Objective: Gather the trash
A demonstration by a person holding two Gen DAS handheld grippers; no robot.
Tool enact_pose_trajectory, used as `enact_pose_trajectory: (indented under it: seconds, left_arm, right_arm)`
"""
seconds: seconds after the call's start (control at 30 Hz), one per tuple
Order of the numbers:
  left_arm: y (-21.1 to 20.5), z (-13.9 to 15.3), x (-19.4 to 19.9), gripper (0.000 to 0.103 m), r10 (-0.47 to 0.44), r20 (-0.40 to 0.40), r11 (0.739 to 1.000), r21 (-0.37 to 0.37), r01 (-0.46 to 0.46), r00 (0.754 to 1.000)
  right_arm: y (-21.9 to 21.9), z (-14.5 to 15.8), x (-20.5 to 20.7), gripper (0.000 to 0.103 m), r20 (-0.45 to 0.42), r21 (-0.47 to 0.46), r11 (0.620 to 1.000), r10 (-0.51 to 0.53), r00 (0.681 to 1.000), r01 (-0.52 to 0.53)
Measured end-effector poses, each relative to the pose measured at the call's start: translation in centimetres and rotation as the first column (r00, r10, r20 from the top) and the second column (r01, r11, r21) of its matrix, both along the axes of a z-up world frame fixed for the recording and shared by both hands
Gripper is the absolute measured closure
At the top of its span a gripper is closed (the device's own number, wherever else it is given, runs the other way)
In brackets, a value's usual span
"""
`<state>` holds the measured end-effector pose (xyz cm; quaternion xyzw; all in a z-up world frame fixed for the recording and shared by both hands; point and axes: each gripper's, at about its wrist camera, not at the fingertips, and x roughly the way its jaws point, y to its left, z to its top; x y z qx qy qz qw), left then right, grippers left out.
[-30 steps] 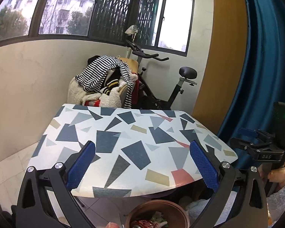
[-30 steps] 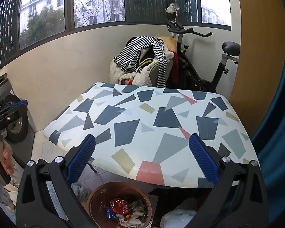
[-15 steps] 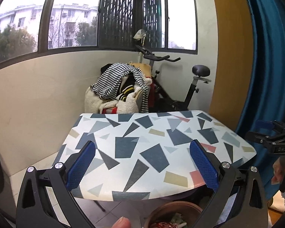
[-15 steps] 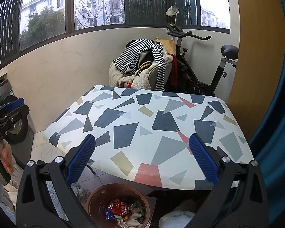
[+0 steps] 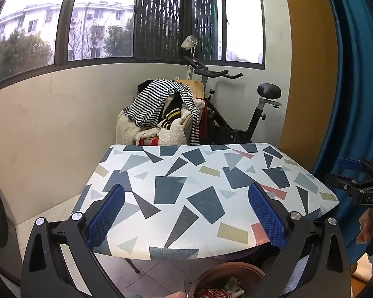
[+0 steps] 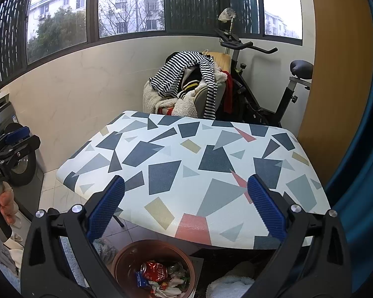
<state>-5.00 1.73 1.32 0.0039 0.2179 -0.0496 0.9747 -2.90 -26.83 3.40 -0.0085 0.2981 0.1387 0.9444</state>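
On the body of my right gripper (image 5: 368, 191), seen from my left wrist camera, I read white letters "DAS". On my left gripper (image 6: 2, 164), seen from my right wrist camera, a small white label reads "GenRobot.AI". The red can (image 6: 154, 273) in the brown bin (image 6: 126, 258) carries white lettering too crumpled to read.

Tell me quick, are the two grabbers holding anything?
Left gripper: open, holding nothing.
Right gripper: open, holding nothing.
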Motion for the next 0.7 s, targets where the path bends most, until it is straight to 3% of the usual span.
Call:
enact_pose_trajectory:
  seconds: [0.7]
  left_arm:
    - [-0.68,-0.73,0.04,0.006,-0.007,-0.017,0.999,0.054,0.008,1.000]
  right_arm:
    - [-0.19,-0.29,0.16,0.006,-0.012,-0.003,1.000,0.002,1.000,-0.003]
